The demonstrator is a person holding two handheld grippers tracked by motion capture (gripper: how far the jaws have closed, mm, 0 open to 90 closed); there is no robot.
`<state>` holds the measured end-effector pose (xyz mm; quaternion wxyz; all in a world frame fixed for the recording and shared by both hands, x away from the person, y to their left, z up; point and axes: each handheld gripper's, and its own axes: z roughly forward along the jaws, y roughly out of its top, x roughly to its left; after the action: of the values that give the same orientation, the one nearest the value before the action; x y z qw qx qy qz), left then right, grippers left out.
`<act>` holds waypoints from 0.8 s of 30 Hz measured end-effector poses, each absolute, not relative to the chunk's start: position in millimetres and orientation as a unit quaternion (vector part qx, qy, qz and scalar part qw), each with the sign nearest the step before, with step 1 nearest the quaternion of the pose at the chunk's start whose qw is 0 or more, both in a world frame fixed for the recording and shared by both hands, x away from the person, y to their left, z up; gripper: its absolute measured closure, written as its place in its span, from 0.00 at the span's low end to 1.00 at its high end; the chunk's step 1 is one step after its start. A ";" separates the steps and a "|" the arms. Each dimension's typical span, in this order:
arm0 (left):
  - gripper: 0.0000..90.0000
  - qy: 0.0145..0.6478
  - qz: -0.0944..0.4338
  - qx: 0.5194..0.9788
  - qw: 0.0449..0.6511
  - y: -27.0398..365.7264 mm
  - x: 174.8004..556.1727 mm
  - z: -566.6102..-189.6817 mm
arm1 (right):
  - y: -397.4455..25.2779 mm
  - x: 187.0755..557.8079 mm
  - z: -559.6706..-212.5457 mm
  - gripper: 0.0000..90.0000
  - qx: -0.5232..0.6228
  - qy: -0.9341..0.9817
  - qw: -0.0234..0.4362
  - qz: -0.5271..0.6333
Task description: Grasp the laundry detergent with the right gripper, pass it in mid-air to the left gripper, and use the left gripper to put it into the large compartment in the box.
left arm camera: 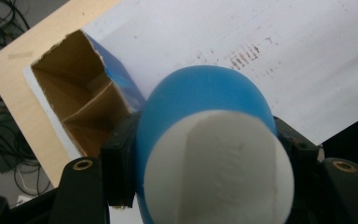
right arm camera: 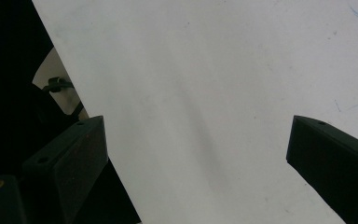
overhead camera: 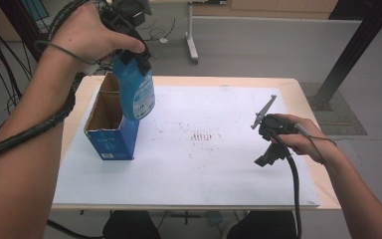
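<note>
A: Starting with the high view: your left gripper [overhead camera: 132, 55] holds the blue bottle [overhead camera: 137, 92] up over the open blue carton [overhead camera: 110, 130] at the white sheet's [overhead camera: 219, 169] left edge. Your right gripper [overhead camera: 268, 144] is well apart, over the sheet.

B: Left gripper view?

A: Jaws clamped on the bottle [left arm camera: 205, 107]; carton [left arm camera: 74, 107] below it.

B: Right gripper view?

A: Jaws wide apart, nothing between them, sheet [right arm camera: 205, 93] beneath.

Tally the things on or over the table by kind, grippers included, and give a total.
Blue bottle: 1
Open blue cardboard box: 1
White sheet covering the table: 1
Left gripper, right gripper: 2
Total: 5
</note>
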<state>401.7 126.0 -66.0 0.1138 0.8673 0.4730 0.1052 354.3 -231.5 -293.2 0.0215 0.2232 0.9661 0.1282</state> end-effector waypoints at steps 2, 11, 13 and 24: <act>0.42 0.482 0.106 0.862 0.115 130.2 405.1 -64.6 | -231.4 354.6 -293.7 0.06 0.222 0.966 0.021 0.130; 0.42 0.526 0.122 0.835 0.108 153.7 413.8 -55.4 | -233.3 357.2 -295.1 0.06 0.224 0.965 0.020 0.135; 0.42 0.536 0.127 0.827 0.109 158.9 414.9 -53.0 | -233.9 357.9 -295.9 0.06 0.223 0.965 0.020 0.137; 0.42 0.593 0.124 0.788 0.109 189.8 421.4 -46.4 | -230.3 359.6 -298.5 0.06 0.221 0.965 0.021 0.138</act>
<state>421.4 189.8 -46.4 0.1089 0.7881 0.5931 0.1238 359.6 -230.3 -298.5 0.0215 0.2206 0.9653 0.1384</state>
